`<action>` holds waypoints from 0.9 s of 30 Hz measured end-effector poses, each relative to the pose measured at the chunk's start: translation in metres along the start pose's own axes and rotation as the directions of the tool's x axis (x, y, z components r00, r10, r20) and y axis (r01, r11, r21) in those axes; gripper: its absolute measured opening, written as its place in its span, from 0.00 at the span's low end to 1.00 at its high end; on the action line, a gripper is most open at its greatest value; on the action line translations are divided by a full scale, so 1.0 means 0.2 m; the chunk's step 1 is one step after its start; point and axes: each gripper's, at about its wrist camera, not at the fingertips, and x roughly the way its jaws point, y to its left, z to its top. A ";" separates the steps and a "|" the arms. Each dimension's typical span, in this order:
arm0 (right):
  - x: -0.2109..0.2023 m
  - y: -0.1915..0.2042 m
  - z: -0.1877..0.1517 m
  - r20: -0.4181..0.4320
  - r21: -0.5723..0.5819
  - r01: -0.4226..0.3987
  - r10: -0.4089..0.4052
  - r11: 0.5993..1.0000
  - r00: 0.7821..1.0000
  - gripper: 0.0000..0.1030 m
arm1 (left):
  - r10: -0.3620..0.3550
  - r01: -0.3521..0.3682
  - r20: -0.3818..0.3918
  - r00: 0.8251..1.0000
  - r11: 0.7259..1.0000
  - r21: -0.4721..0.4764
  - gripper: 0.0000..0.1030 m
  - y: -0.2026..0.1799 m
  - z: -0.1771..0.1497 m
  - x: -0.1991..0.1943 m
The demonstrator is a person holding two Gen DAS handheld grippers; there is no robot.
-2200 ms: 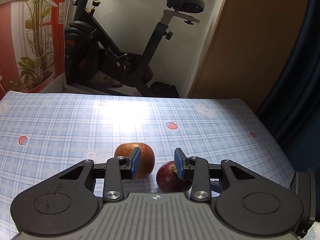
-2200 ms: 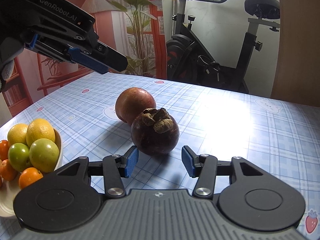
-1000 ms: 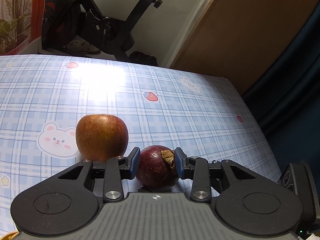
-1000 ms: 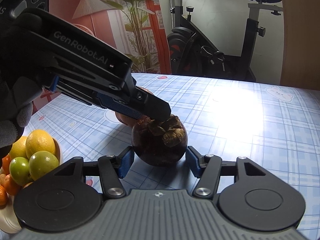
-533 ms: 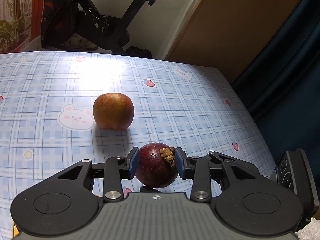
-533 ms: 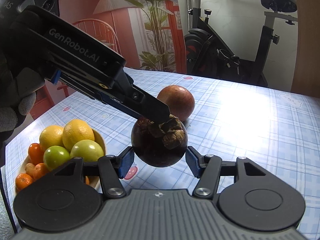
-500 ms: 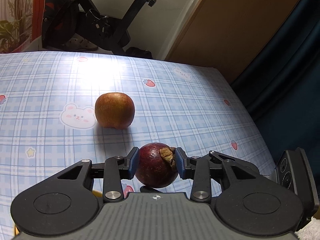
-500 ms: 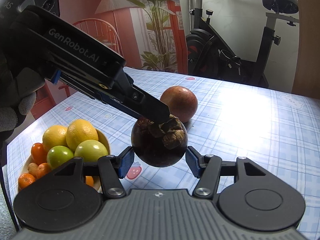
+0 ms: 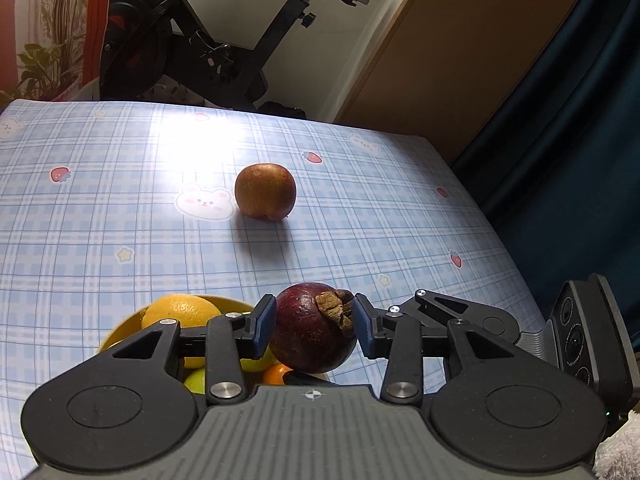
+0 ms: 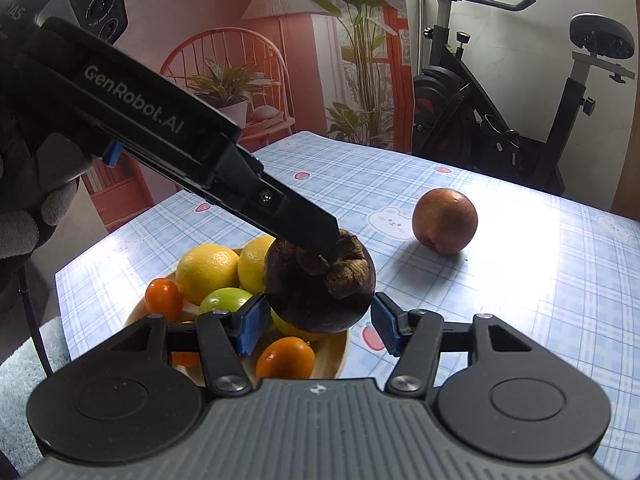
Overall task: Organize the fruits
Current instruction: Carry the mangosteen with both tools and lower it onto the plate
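The mangosteen (image 9: 313, 328) hangs above the fruit bowl (image 10: 332, 354), off the bench (image 9: 120, 220), between both pairs of jaws. The left gripper (image 9: 312, 326) is opening its jaws, pads flanking the fruit; whether they press cannot be told. The right gripper (image 10: 318, 322) stands released, right pad apart. An apple (image 10: 445, 226) sits well beyond.

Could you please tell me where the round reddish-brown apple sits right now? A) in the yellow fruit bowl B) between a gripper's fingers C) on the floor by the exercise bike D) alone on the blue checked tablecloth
D: the round reddish-brown apple rests by itself on the blue checked tablecloth, well beyond the yellow fruit bowl.
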 end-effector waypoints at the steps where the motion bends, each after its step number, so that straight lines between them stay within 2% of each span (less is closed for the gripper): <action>1: 0.00 0.02 0.00 -0.003 -0.005 -0.002 0.002 1.000 1.000 0.58 | -0.002 0.002 0.003 1.000 1.000 -0.004 0.42 0.01 -0.01 -0.01; 8: 0.00 0.14 -0.03 -0.031 -0.029 -0.014 0.013 0.999 0.999 0.58 | -0.009 0.009 0.009 1.000 1.000 -0.015 0.42 0.06 -0.11 -0.07; 14: 0.00 0.22 -0.07 -0.070 -0.048 -0.034 0.031 0.998 0.997 0.58 | -0.018 0.018 -0.016 1.000 1.000 -0.021 0.42 0.09 -0.18 -0.10; 27: 0.01 0.28 -0.14 -0.127 -0.040 -0.053 0.048 0.998 0.991 0.58 | -0.033 0.032 -0.050 0.998 0.999 -0.020 0.41 0.13 -0.26 -0.09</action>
